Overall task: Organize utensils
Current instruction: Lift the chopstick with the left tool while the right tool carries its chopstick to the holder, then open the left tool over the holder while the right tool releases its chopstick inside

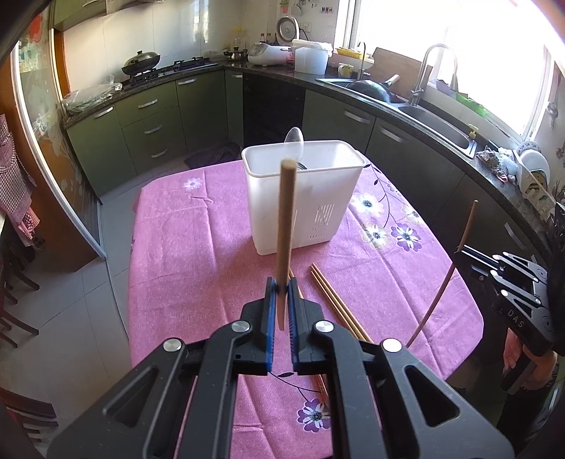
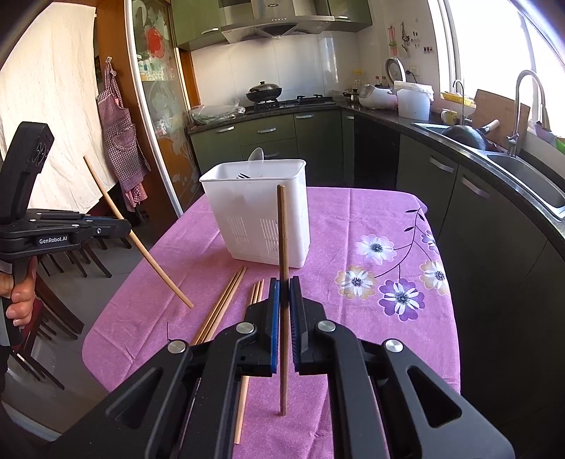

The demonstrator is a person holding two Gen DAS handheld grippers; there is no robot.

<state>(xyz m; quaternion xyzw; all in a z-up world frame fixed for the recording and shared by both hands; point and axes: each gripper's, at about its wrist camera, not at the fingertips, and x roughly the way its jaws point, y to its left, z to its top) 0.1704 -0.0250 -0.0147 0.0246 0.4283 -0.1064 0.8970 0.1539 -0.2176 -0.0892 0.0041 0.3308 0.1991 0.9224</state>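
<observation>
Left gripper (image 1: 281, 284): jaws clamped on a chopstick (image 1: 285, 226).
Right gripper (image 2: 284, 284): jaws clamped on a second chopstick (image 2: 281, 247).
Holder (image 1: 303, 197): counter's (image 1: 197, 247) far edge.

This is a kitchen in a home. Green cupboards (image 1: 148, 116) with silver handles run along the walls under a dark countertop (image 2: 494, 166). A black wok with a lid (image 2: 264, 91) sits on the gas stove (image 2: 293, 102), and a shiny range hood (image 2: 272, 24) hangs above it. A metal sink (image 1: 441, 127) with a tall tap (image 1: 429, 70) stands below a bright window (image 1: 441, 39). A white rice cooker (image 1: 266, 53) rests on the counter. A checked apron (image 2: 122, 137) hangs by the door. In the middle stands a table with a pink flowered tablecloth (image 1: 197, 240).
</observation>
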